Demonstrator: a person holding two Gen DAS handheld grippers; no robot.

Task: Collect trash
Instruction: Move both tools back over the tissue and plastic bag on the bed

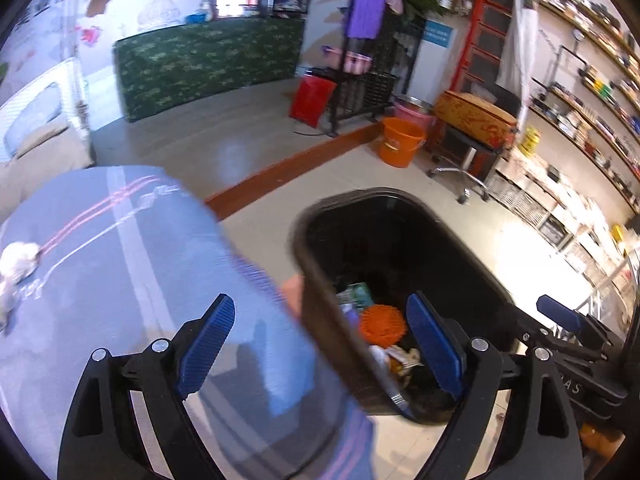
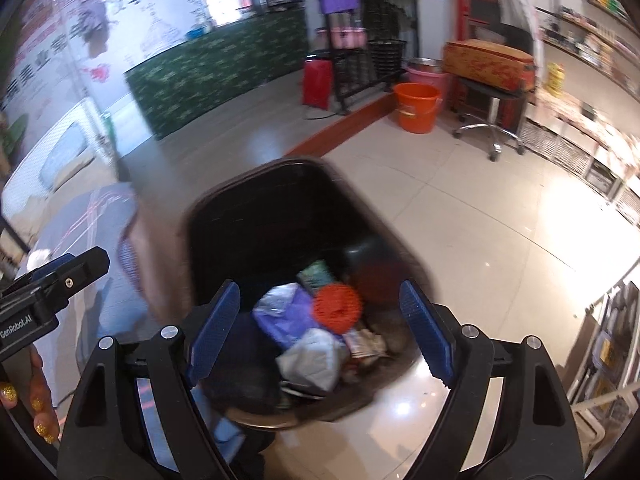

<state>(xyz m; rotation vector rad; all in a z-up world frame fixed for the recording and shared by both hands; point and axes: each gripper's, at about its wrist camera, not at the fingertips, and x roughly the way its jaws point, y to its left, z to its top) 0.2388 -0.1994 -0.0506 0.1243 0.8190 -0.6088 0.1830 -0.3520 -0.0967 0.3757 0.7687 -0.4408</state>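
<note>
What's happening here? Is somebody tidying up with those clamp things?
A person is collecting trash with a two-finger tool in each hand. Both the left gripper and the right gripper are open and hold nothing. They hang over a black trash bin on the tiled floor, beside a table with a blue cloth. The bin already holds an orange mesh piece, a purple wrapper and some crumpled packaging. A white crumpled wad lies on the cloth.

bin (image 2: 280, 208) on floor (image 2: 460, 208) | trash (image 2: 312, 332) in bin | bucket (image 2: 416, 106) behind
</note>
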